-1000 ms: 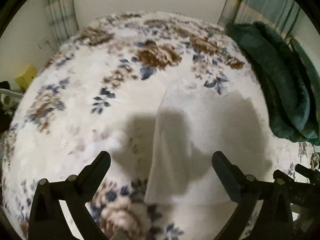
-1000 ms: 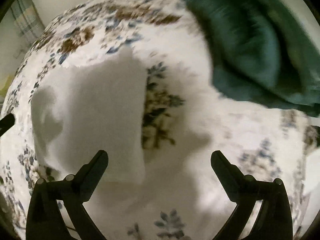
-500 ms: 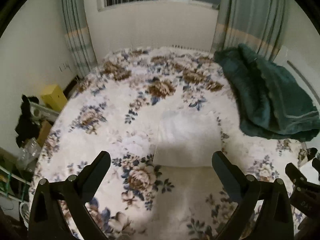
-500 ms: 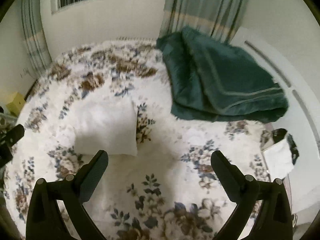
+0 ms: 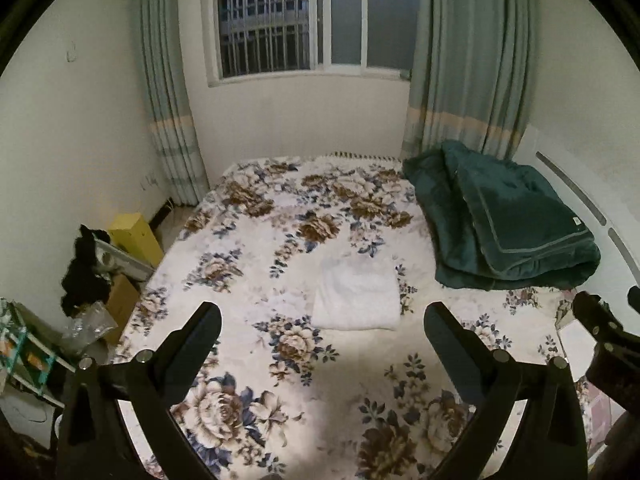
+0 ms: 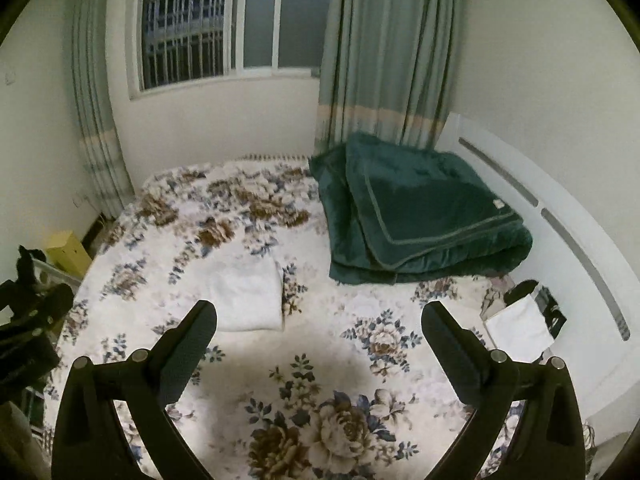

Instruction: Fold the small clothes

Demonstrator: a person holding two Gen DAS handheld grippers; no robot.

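A white folded garment (image 5: 356, 294) lies flat on the floral bedspread (image 5: 280, 224) in the middle of the bed; it also shows in the right wrist view (image 6: 246, 294). My left gripper (image 5: 322, 320) is open and empty, held well back and above the bed. My right gripper (image 6: 320, 318) is open and empty too, also far from the garment. The right gripper's body shows at the right edge of the left wrist view (image 5: 608, 344).
A folded dark green blanket (image 5: 500, 220) lies at the bed's right, against the white headboard (image 6: 560, 216). A white bag (image 6: 520, 328) sits near the bed's right edge. A yellow box (image 5: 136, 236) and clutter stand on the floor at the left. Window and curtains are behind.
Both grippers have pulled up and back from close over the garment. The view has widened from the bedspread to the whole room. The garment lies still, folded.
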